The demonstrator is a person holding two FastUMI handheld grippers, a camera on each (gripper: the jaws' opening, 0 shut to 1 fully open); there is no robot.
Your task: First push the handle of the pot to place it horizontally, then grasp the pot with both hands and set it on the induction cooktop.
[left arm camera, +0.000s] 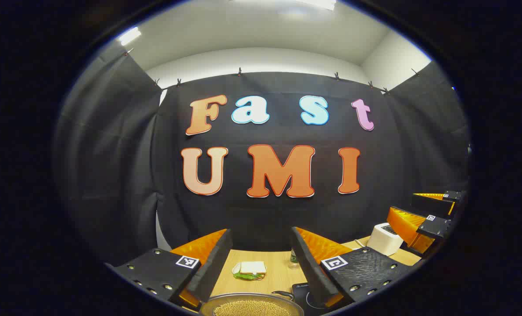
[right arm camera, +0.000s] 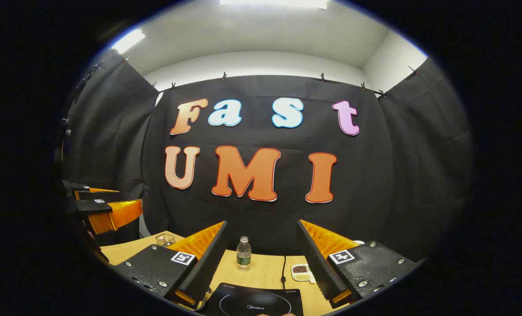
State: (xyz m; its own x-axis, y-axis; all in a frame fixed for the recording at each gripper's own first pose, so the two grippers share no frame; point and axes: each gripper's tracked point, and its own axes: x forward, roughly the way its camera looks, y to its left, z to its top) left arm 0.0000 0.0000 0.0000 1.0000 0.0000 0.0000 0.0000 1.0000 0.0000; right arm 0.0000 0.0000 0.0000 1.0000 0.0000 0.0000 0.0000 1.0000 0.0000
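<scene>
Left tool point(left arm camera: 259, 259): fingers spread wide, gripping nothing, held above the near table edge; the pot sits just below and between them, so the stance reads as a ready position over the pot, not a grasp.
Pot point(left arm camera: 251, 306): metal, round, at the bottom of the left gripper view, filled with small yellowish grains; its dark handle point(left arm camera: 284, 294) shows at the right rim, curving toward the cooktop. Whether the handle already lies horizontal cannot be told from this angle.
Induction cooktop point(right arm camera: 254, 300): black glass plate with a ring mark, flat on the table directly below the right tool; in the left gripper view its corner lies just beside the pot's right side. Nothing stands on it, so the pot is judged not yet placed.
Right tool point(right arm camera: 261, 259): fingers apart, empty, poised over the cooktop; also seen at the right edge of the left gripper view.
Table point(left arm camera: 278, 272): pale wood, carrying all the items.
Sandwich point(left arm camera: 250, 270): on a small plate beyond the pot, clear of the working path.
Bottle point(right arm camera: 243, 253): clear plastic, upright behind the cooktop.
Cord point(right arm camera: 283, 267): runs back from the cooktop.
Small dish point(right arm camera: 300, 271): holds dark and pale bits, right of the cord.
White appliance point(left arm camera: 384, 238): far right on the table.
Glass container point(right arm camera: 165, 239): far left on the table.
</scene>
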